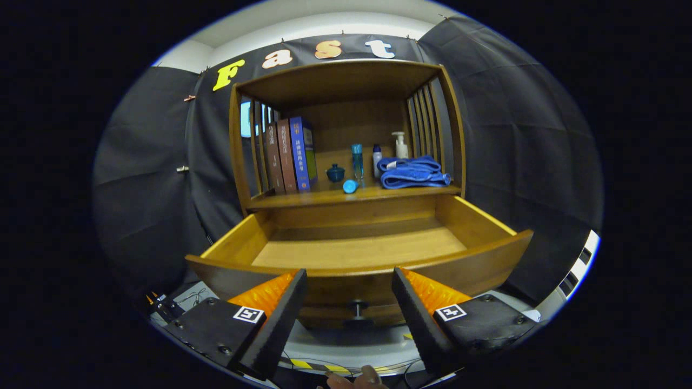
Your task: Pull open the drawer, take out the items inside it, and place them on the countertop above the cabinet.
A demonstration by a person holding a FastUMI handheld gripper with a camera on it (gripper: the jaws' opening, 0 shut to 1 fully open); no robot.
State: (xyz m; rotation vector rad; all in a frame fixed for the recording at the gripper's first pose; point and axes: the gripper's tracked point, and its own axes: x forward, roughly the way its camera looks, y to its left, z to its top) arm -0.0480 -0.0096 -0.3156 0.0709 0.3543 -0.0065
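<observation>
Wood makes up the cabinet [346, 162], whose drawer [357, 254] is pulled fully out toward the tongs [349, 281] and is seen bare inside, only its plank floor on show. The tongs are spread wide and released, nothing gripped or touched; one finger [281, 313] sits to each side of the drawer's knob [357, 309], which lies between and just beyond the tips, apart from both. On the worktop [324, 198] above the drawer the things are lined up: three books [289, 155] stood upright at the left, one small dark blue jar [335, 173] beside them, one round blue cap [350, 186] lying near the front edge, one tall blue bottle [357, 161], one small white bottle [377, 160] with a blue top, one pump bottle [400, 146] at the back, and one folded blue towel [413, 173] at the right, just before the pump bottle. A fingertip [368, 375] is seen below, between the tongs.
</observation>
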